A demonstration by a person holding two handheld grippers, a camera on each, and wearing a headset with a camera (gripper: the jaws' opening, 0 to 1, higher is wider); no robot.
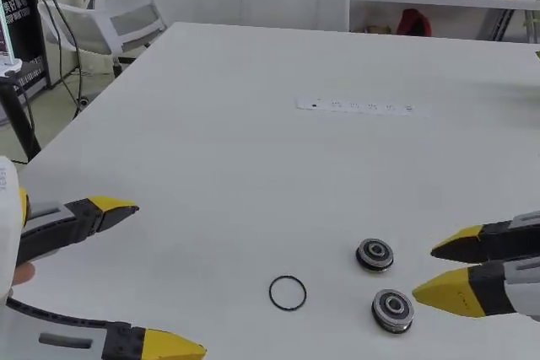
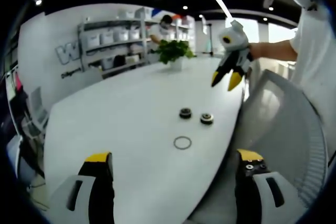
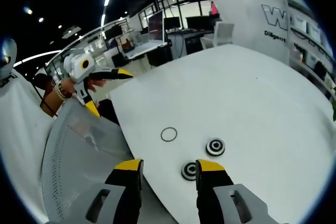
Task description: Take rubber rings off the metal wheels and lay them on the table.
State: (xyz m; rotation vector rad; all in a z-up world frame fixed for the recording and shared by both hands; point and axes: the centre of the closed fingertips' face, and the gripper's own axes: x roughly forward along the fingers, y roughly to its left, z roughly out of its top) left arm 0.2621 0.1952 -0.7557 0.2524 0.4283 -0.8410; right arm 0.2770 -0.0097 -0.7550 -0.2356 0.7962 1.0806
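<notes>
I'm reading little here. In the right gripper view the far wall is carrying a large "W" with a smaller line under it starting "Dilig", and the rest is cut off. The left gripper view is showing a big "W" on the wall beside the shelves [image 2: 113, 51], with the letters after it too blurred to read. The head view has a dark sign [image 1: 18, 14] at far left, its writing too small for me.

I'm holding the left tongs [image 1: 139, 280] spread wide at the near left edge of the table [image 1: 253, 149], gripping nothing. The right tongs [image 1: 424, 273] are standing about half open and empty, their tips just right of the two metal wheels [image 1: 375, 255] [image 1: 393, 309]. The nearer wheel [image 3: 189, 170] is sitting in the gap between the right jaws, and I cannot tell whether they are touching it.

One rubber ring [image 1: 272, 292] is lying flat and loose on the table, left of the wheels.

The head view is showing a white power strip [image 1: 363, 107] farther along the table. The left gripper view is showing a potted plant [image 2: 173, 51] at the table's far end.
</notes>
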